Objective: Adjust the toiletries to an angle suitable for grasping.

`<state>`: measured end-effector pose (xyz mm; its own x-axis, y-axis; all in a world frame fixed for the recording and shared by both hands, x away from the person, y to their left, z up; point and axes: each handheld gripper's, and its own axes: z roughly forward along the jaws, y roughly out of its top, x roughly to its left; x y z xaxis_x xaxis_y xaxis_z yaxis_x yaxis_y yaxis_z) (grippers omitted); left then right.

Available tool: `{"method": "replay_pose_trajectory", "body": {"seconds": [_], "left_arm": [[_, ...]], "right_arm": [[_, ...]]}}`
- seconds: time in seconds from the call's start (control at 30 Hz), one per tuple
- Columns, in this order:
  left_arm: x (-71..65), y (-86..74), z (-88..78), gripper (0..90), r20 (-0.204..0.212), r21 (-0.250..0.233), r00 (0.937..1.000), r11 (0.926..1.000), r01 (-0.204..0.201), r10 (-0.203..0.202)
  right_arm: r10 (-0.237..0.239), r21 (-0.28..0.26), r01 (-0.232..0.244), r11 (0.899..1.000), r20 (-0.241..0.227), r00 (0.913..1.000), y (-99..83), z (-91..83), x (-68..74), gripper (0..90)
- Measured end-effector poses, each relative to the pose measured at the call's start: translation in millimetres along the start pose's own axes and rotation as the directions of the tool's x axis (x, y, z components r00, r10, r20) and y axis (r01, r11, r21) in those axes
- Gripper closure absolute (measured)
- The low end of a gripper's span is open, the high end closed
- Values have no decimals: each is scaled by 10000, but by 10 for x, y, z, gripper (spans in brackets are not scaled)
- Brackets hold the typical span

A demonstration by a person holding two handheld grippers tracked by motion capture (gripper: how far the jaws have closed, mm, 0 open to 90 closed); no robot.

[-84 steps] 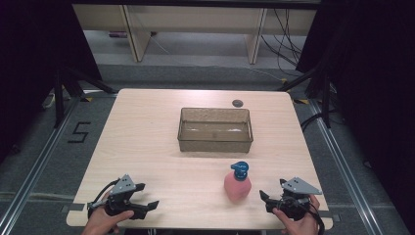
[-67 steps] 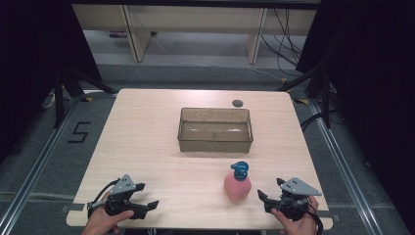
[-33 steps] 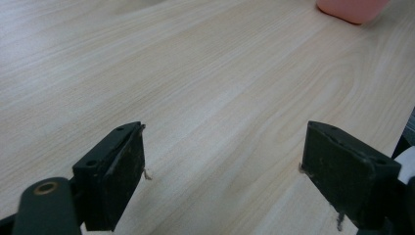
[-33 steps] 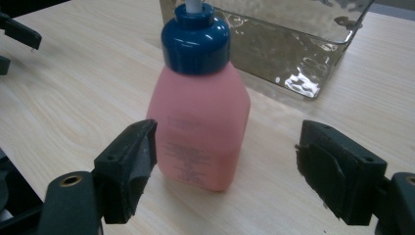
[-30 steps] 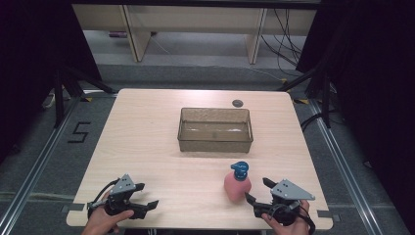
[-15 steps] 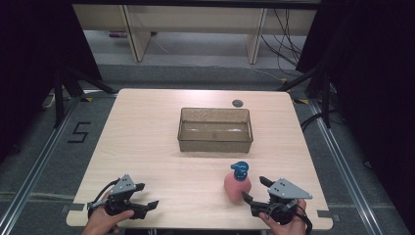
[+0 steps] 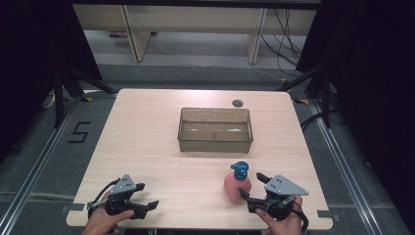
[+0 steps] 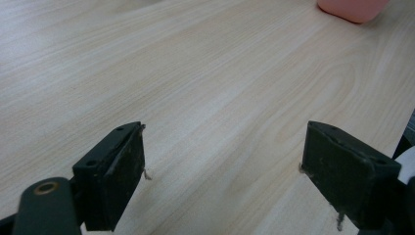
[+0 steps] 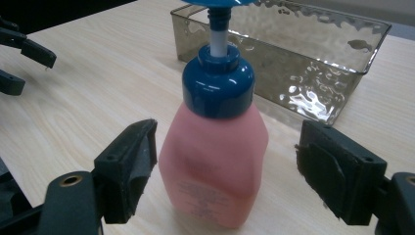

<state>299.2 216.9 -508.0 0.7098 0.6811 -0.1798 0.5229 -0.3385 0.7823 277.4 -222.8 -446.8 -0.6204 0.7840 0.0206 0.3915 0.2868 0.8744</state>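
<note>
A pink pump bottle point(image 7: 238, 185) with a blue cap stands upright on the table's near right part. In the right gripper view the bottle point(image 9: 214, 152) rises between the two black jaws, with a gap on each side. My right gripper point(image 7: 250, 188) is open, just right of the bottle and level with its body. My left gripper point(image 7: 146, 196) rests open at the near left corner with only bare wood between its jaws point(image 8: 222, 176). The bottle's pink base point(image 8: 351, 9) peeks in at the top right of the left gripper view.
A clear smoky plastic bin point(image 7: 215, 129) sits at the table's middle, behind the bottle; the bin point(image 9: 298, 58) looks empty. A small dark round disc point(image 7: 237, 103) lies near the far edge. The table point(image 7: 147, 142) has bare wood on the left half.
My right gripper has slid left from the near right corner toward the bottle, so its jaws now flank the bottle. The left gripper and the bottle have stayed put.
</note>
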Motion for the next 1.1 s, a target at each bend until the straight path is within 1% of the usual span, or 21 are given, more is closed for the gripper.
{"method": "replay_pose_trajectory", "body": {"seconds": [0.03, 0.07, 0.1, 0.13, 0.2, 0.3, 0.33, 0.37, 0.53, 0.57, 0.63, 0.67, 0.77, 0.8, 0.87, 0.93, 0.97, 1.0, 1.03, 1.07, 1.1], "left_arm": [[-3, 0, -2, 155, -72, -5, 10000, 10000, -3, 3], [2, -1, 3, 155, -1, -42, 10000, 10000, 13, -13], [2, -1, 3, 155, -1, -42, 10000, 10000, 13, -13], [3, 1, 1, 155, 14, 17, 10000, 10000, 11, -11], [6, 2, -1, 155, -2, 70, 10000, 10000, -54, 54], [6, 2, 2, 155, -59, 51, 10000, 10000, -38, 38], [6, -3, 13, 155, -35, -74, 10000, 10000, 28, -28], [16, -2, 2, 155, -94, 55, 10000, 10000, -17, 17], [17, -1, 10, 155, -84, 3, 10000, 10000, 1, -1], [25, 4, 1, 155, -137, 186, 9998, 9997, -131, 134], [14, 0, 19, 155, -38, -4, 10000, 10000, 90, -90], [14, 0, 19, 155, -38, -4, 10000, 10000, 90, -90], [26, 5, 14, 155, -7, 83, 9999, 9999, 142, -142], [29, 6, 14, 155, -41, 76, 10000, 9999, 90, -90], [13, 7, 19, 155, -130, -19, 9998, 9999, 146, -147], [26, 12, 20, 155, -96, 71, 9999, 10000, 43, -42], [21, 11, 26, 155, -71, 26, 9999, 9999, 132, -131], [26, 13, 25, 155, -18, 89, 9999, 9998, 155, -155], [25, 13, 28, 155, -12, 77, 9998, 9998, 187, -186], [22, 14, 35, 155, 1, 32, 9997, 9997, 228, -228], [19, 18, 38, 155, 32, 64, 9997, 9997, 222, -222]], "right_arm": [[-25, 3, 25, 10000, -37, 10000, 5, 8, -1, 233], [-305, -213, 307, 9993, 111, 9995, 17, 23, -23, 233], [-305, -213, 307, 9993, 111, 9995, 17, 23, -23, 233], [19, -150, -20, 9999, -95, 10000, 20, 32, -7, 232], [-120, -102, 120, 9999, -12, 9999, 29, 37, -19, 233], [-155, -307, 156, 9994, 47, 9999, 34, 59, -31, 233], [24, -202, -25, 9998, -41, 10000, 44, 59, -23, 232], [-104, -243, 103, 9997, -47, 9999, 52, 69, -28, 230], [-160, -194, 157, 9997, -153, 9998, 76, 98, -14, 228], [-138, -185, 135, 9997, -150, 9998, 80, 105, -12, 228], [-205, -167, 204, 9997, -43, 9998, 86, 123, -31, 227], [-73, -253, 71, 9997, -115, 9999, 87, 136, -30, 226], [-199, -246, 198, 9995, -65, 9998, 100, 146, -38, 226], [-189, -354, 181, 9992, -229, 9996, 105, 171, -35, 227], [-235, -256, 231, 9994, -177, 9996, 123, 203, -26, 227], [-254, -289, 248, 9993, -202, 9995, 128, 218, -26, 229], [-226, -283, 219, 9994, -223, 9995, 134, 227, -22, 234], [-335, -436, 326, 9985, -203, 9992, 142, 243, -22, 237], [-290, -353, 279, 9990, -293, 9992, 149, 253, -14, 241], [-423, -507, 410, 9979, -235, 9988, 152, 274, -15, 245], [-583, -477, 574, 9972, -178, 9981, 156, 287, -22, 251]]}}
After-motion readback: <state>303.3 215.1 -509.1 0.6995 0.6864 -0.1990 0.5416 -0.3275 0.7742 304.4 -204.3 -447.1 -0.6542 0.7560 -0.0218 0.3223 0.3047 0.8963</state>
